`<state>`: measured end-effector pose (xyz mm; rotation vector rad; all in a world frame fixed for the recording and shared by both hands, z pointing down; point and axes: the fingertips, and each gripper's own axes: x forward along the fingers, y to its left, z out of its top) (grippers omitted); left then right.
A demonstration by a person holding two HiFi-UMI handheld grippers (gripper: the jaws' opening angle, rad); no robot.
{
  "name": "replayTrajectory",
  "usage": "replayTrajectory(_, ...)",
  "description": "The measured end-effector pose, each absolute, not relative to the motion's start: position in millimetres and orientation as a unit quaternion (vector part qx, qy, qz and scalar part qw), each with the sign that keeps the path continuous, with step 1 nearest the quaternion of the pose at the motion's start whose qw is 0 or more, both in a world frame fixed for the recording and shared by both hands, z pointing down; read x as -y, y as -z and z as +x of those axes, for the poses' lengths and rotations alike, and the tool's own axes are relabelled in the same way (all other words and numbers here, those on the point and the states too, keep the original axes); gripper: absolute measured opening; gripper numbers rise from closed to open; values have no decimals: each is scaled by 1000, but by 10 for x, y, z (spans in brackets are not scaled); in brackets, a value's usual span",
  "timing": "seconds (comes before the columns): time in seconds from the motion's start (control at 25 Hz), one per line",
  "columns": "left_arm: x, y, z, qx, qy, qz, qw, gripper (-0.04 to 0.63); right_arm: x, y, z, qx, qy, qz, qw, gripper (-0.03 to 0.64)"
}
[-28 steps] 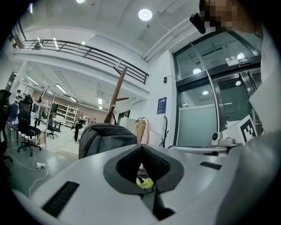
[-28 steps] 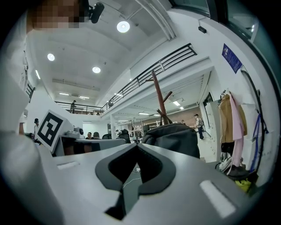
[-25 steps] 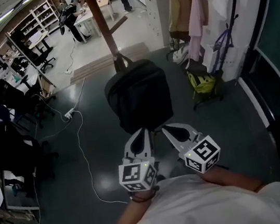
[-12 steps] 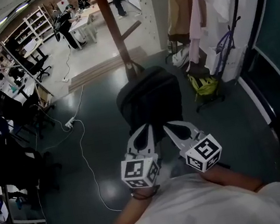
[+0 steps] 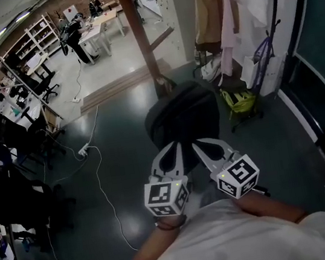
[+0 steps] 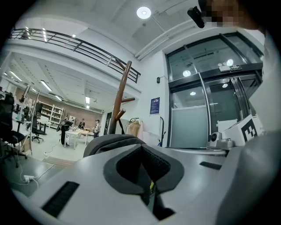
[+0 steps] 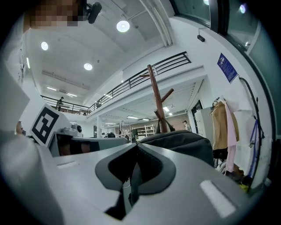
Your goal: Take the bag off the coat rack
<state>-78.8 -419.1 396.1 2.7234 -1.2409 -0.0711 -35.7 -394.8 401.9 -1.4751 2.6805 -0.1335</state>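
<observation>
Bag (image 5: 181, 114): hanging on coat rack (image 5: 138, 32).
My left tongs (image 5: 173, 148): jaws together, empty, at bag's lower edge.
My right tongs (image 5: 198, 145): likewise.

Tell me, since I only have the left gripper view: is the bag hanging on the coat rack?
Observer: Yes. The head view shows the black bag hanging by its top handle from the wooden coat rack.
Operator: Where's the right gripper?
Observer: The right gripper is beside the left gripper, both tips at the bag's lower edge.
Operator: Its jaws?
Observer: Together, with nothing between them, by the right gripper view.
</observation>
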Motion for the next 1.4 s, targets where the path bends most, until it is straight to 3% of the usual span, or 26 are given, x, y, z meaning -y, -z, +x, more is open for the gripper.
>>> replayTrajectory(0.76,4831,-3977,-632,436,21,895,89,7,4776,-3968,-196,-894,42,-444,41,14)
replayTrajectory(1.4,5492,-3724,-532,462,34,882,86,6,5796,-3458,-8,-914,-26,-405,28,67)
